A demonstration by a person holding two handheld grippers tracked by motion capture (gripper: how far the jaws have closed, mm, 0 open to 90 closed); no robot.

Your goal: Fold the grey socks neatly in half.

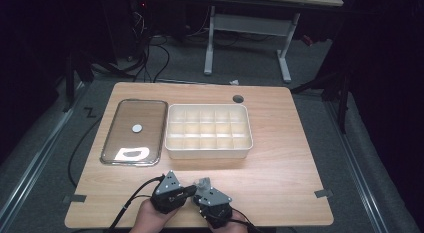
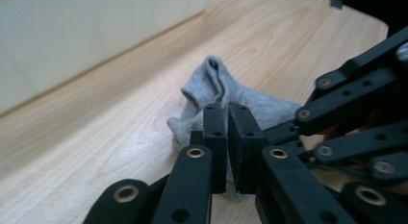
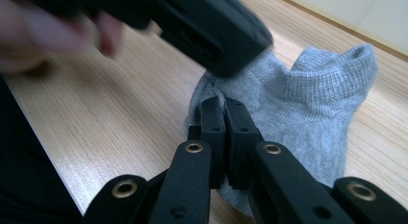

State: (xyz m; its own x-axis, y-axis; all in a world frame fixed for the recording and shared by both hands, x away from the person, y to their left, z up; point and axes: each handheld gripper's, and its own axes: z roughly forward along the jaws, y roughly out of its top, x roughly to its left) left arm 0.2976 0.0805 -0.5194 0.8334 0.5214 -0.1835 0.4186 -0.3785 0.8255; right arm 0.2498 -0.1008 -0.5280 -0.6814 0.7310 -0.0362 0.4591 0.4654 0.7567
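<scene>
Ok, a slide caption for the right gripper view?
Right tongs shut on a grey sock lying on the wooden table.

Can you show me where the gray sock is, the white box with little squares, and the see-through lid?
gray sock (image 3: pixel 308 108), right gripper view, ribbed cuff.
white divided box (image 1: pixel 209 152), high view, front wall.
clear lid (image 1: pixel 134 105), high view, bare far part.

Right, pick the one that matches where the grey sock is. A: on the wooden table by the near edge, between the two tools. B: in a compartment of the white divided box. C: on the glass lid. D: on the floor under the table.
A: the grey sock lies on the wooden table near the front edge, with the left tool and the right tool both closed on it.
</scene>
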